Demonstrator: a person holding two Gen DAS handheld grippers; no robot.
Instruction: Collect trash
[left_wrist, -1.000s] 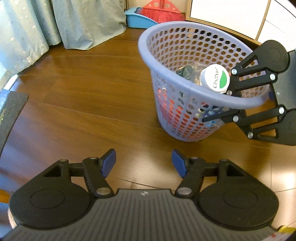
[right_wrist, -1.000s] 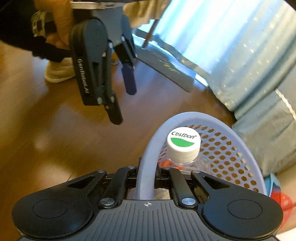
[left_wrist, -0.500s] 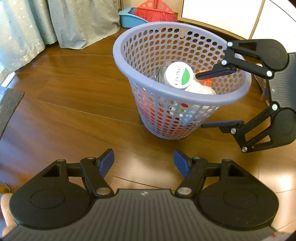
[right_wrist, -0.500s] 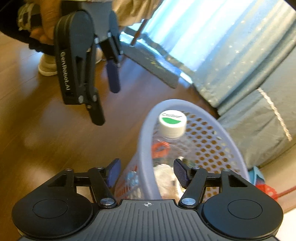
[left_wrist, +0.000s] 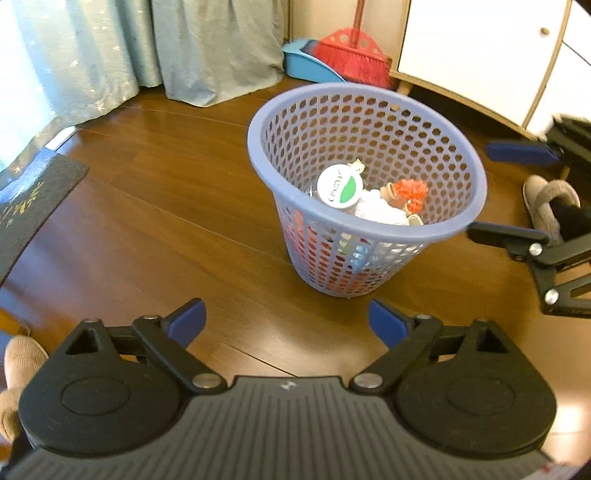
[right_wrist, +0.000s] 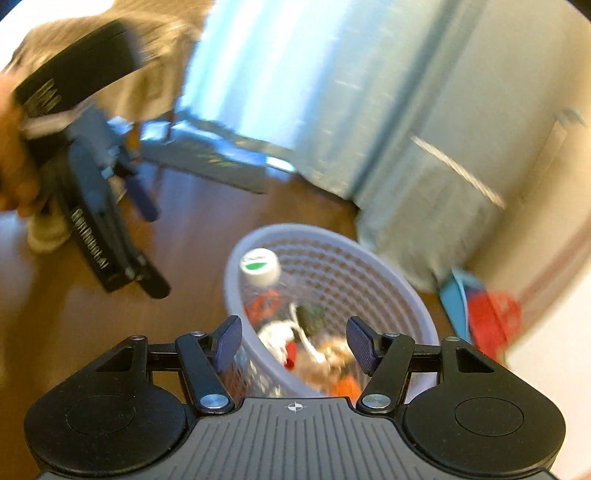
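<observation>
Left wrist view: upright basket (left_wrist: 369, 122) holding capped bottle (left_wrist: 339, 187).

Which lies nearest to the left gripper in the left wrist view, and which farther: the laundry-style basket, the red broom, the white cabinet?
Seen from the left gripper:
1. Basket: nearest, standing on the floor just ahead, slightly right.
2. Red broom: behind the basket, against the wall.
3. White cabinet: upper right; about as far as the broom, too close to call.

Your right gripper (right_wrist: 293, 343) hung with jaws parted and empty above the lavender basket (right_wrist: 417, 314), where a white-capped bottle (right_wrist: 260, 267) leaned among blurred trash.
</observation>
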